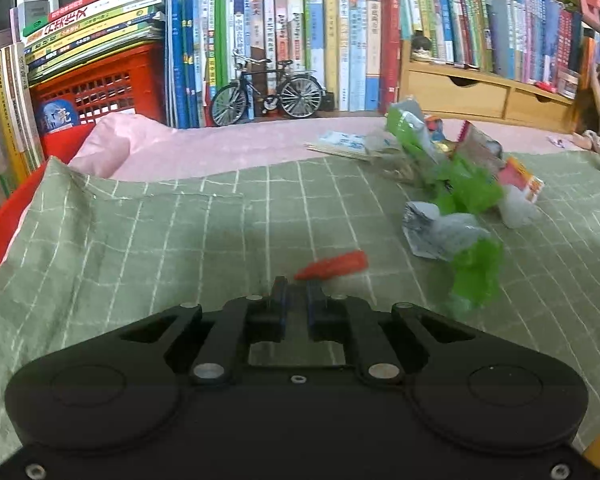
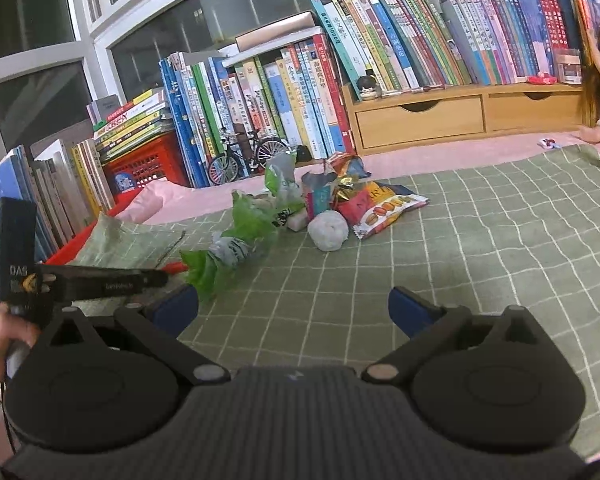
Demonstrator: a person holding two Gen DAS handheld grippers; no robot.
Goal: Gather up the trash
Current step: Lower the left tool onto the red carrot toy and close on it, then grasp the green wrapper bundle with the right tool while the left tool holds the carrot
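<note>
While the left hand-held gripper [image 1: 296, 292] sat clamped on a small red wrapper [image 1: 332, 266] just above the green checked cloth [image 1: 180, 240], the right hand-held gripper [image 2: 294, 308] hung over the same cloth with its blue pads [image 2: 410, 312] wide apart and nothing between them. Beyond them lay the heap of trash [image 2: 324, 204]: green plastic, a snack bag and a balled tissue, near a toy bicycle [image 1: 266, 94] and rows of books [image 1: 300, 32].
</note>
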